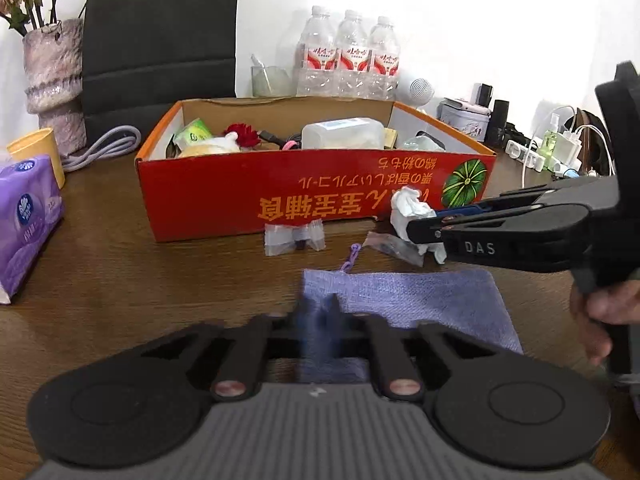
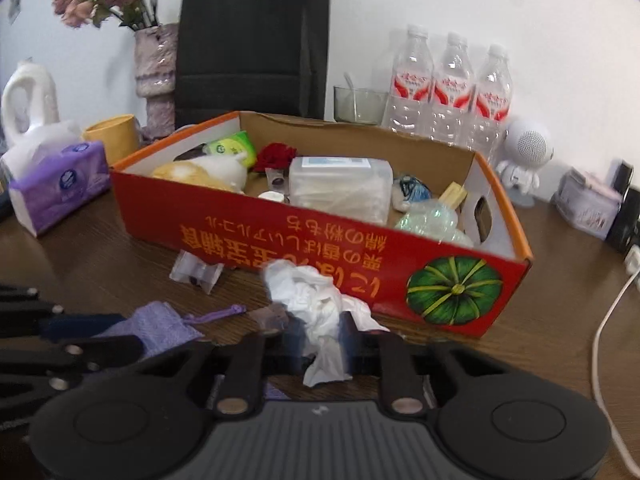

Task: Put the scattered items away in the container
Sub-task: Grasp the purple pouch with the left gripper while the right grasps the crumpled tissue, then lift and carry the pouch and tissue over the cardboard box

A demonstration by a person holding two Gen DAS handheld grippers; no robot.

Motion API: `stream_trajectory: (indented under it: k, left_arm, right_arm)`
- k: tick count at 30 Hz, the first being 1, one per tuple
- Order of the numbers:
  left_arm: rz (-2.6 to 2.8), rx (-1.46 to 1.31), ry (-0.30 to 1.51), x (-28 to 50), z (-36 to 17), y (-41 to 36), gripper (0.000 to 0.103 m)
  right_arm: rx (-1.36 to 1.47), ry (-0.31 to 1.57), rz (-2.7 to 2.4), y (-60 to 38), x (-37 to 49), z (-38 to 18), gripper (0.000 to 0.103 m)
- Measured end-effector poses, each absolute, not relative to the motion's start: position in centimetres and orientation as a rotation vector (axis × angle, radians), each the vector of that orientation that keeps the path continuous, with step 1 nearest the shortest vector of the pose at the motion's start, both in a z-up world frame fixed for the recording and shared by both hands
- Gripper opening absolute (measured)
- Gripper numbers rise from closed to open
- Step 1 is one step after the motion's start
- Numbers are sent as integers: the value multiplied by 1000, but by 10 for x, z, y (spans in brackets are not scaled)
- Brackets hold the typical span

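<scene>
The red box [image 1: 248,196] is sitting on the wooden table [image 1: 120,272] and serves as the landmark. In front of it, the left gripper [image 1: 320,320] is pinching the near edge of a purple pouch [image 1: 420,300], its jaws drawn fully together on the cloth. To the right of the pouch, the right gripper [image 1: 416,228] is reaching in sideways with its jaws nearly closed on a crumpled white tissue [image 1: 408,208], which is lying against the box's front wall.

Only the left wrist view is showing the word "DAS" on the right gripper's side, the person's hand [image 1: 600,312] on its handle, and the power strip [image 1: 532,152] with chargers behind the box's right end. Only the right wrist view is showing a white jug [image 2: 24,100] far left of the box, the cut-out handle in the box's right wall, and the tissue bulging out between that gripper's pads.

Both views are showing two small clear bags [image 1: 294,236] just in front of the box, a purple tissue pack [image 2: 60,188] left of it, and three water bottles [image 2: 452,84] with red labels behind it. The box front is carrying upside-down orange East Asian lettering and a green pumpkin picture [image 2: 454,290]; I cannot read the words. The box is already holding a clear plastic case [image 2: 340,188], a red flower [image 2: 274,156] and other items.
</scene>
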State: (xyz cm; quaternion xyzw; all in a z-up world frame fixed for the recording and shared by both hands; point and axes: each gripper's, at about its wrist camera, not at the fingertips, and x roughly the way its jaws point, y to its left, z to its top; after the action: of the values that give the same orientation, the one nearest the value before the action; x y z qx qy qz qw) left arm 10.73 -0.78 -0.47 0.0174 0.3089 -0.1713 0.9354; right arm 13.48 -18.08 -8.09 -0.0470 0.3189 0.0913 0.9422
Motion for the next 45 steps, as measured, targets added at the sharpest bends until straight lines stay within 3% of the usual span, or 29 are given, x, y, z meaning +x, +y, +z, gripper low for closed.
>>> stream_trajectory:
  k: [12,20,29,39,45]
  left_arm:
    - [-349,-81,441,35,44,11,3]
    - [-357,-57,298,-39,92,9,3]
    - [-428,-15,243,-100,102,-4,3]
    - [-450,-13,200,-139,99,-3,3]
    - [-442,-31,149,-122,109,-5,3]
  right_arm:
    - [-6,432,151,-208,38,-23,16]
    - [78,389,173,-214,-47,-20,16]
    - [100,360,174,-221,-116,-22,16]
    - [89,306,172,-221,-151,-15,16]
    - [68,312,163,-222,-135,-14,16]
